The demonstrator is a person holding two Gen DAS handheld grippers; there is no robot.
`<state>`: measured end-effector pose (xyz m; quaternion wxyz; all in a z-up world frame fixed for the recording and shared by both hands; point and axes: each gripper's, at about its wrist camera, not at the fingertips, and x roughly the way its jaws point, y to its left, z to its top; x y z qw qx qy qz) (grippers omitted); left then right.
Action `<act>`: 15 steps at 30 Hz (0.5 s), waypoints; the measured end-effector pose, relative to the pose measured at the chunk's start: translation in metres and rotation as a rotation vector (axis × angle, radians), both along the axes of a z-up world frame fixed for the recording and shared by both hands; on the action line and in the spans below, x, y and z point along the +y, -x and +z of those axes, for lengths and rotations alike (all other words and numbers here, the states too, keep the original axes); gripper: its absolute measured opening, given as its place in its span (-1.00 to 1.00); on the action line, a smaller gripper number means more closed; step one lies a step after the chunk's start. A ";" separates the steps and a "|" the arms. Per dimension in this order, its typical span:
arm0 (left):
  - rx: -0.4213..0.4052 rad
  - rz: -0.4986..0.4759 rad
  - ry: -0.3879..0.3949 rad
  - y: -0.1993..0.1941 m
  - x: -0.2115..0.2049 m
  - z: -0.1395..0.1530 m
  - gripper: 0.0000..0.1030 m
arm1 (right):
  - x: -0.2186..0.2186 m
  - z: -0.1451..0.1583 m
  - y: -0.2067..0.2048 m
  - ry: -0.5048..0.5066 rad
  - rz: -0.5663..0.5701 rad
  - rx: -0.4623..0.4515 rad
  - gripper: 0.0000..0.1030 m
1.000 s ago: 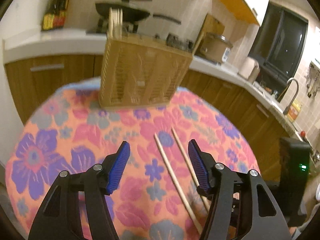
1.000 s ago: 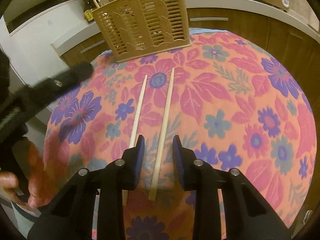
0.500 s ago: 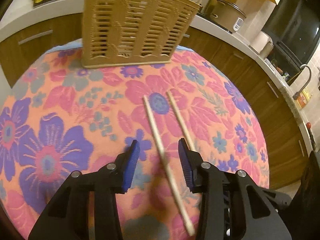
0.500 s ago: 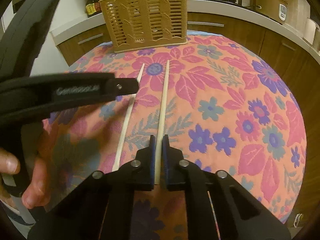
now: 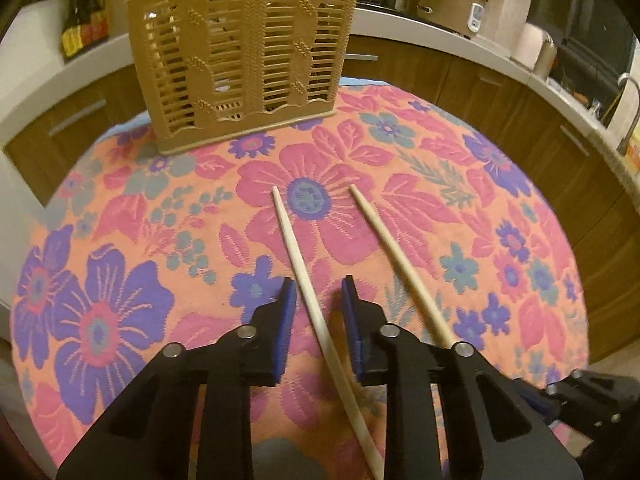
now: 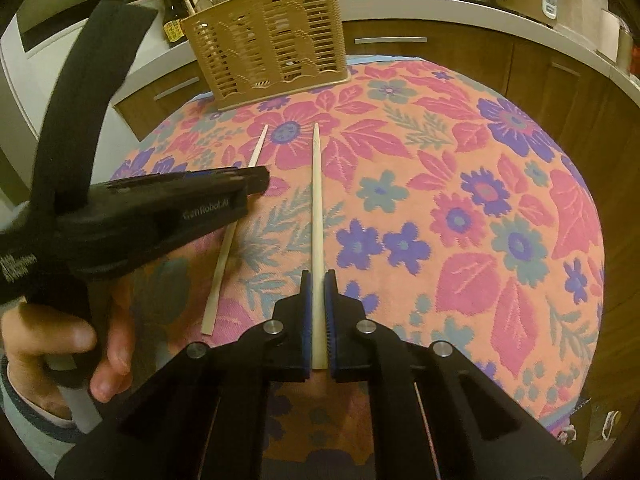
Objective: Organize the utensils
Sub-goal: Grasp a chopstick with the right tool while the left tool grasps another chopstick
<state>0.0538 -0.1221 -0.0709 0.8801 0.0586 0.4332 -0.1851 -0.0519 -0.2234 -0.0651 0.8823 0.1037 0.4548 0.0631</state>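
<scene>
Two chopsticks lie on the flowered tablecloth in the middle of the frame, so neither is in the slatted basket at the upper left yet. The right chopstick is pinched between the pads of the right gripper near its lower end. The left gripper is closing around the left chopstick, pads not yet pressing on it. I judge the task is at its start: lifting and putting both into the basket remain.
</scene>
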 end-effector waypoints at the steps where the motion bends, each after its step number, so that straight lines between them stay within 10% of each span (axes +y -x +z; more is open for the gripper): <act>1: -0.017 -0.003 -0.027 0.002 -0.002 -0.001 -0.73 | -0.001 0.000 0.000 -0.002 -0.002 0.001 -0.92; 15: -0.004 0.011 0.056 0.035 0.052 0.008 -0.92 | -0.006 -0.003 0.012 0.041 0.004 0.031 -0.92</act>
